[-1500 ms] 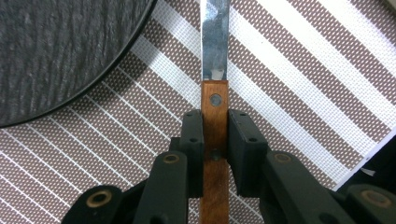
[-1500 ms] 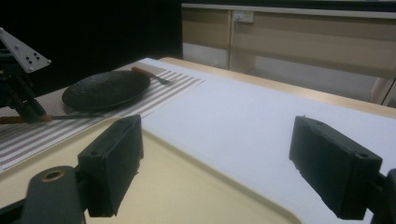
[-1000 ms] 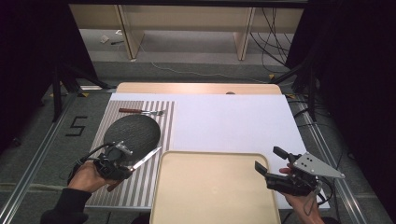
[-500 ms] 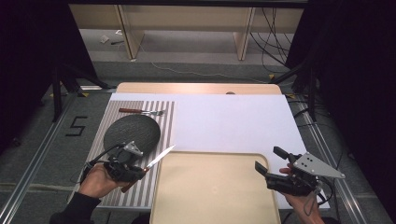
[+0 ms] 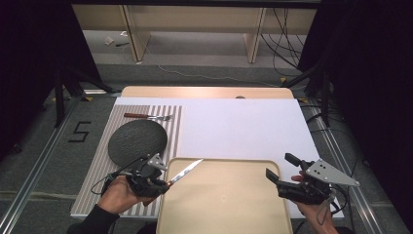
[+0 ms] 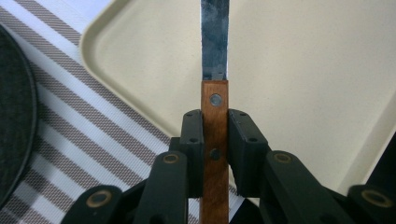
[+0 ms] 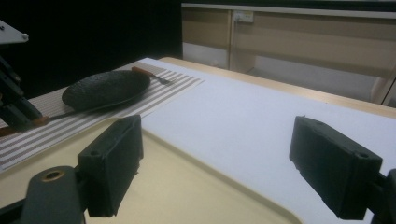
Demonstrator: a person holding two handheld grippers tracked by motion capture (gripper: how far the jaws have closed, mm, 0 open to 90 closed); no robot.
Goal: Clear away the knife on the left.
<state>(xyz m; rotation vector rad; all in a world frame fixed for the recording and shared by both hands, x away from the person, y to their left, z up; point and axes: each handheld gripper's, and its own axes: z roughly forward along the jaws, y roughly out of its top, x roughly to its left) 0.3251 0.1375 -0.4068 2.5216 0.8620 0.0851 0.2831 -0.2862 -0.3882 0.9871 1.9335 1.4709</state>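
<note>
White table cover (image 5: 243,126) with a striped placemat (image 5: 104,180) at its left edge and a beige tray (image 5: 229,204) at the near edge. Left gripper (image 5: 155,181) pinches a knife (image 5: 185,171) by its wooden handle (image 6: 215,140), pads pressed on both flat sides; the blade points ahead of the claw over the tray's corner. Right gripper (image 5: 285,173) is spread wide and empty beside the tray's other edge. Risks: the grip sits on a narrow strip of handle, so the knife could pivot or slip if tilted; the blade tip could catch the tray rim on lowering. Dark plate (image 5: 137,141) lies just behind the left claw, fork (image 5: 146,116) beyond it; a backswing could knock either.
</note>
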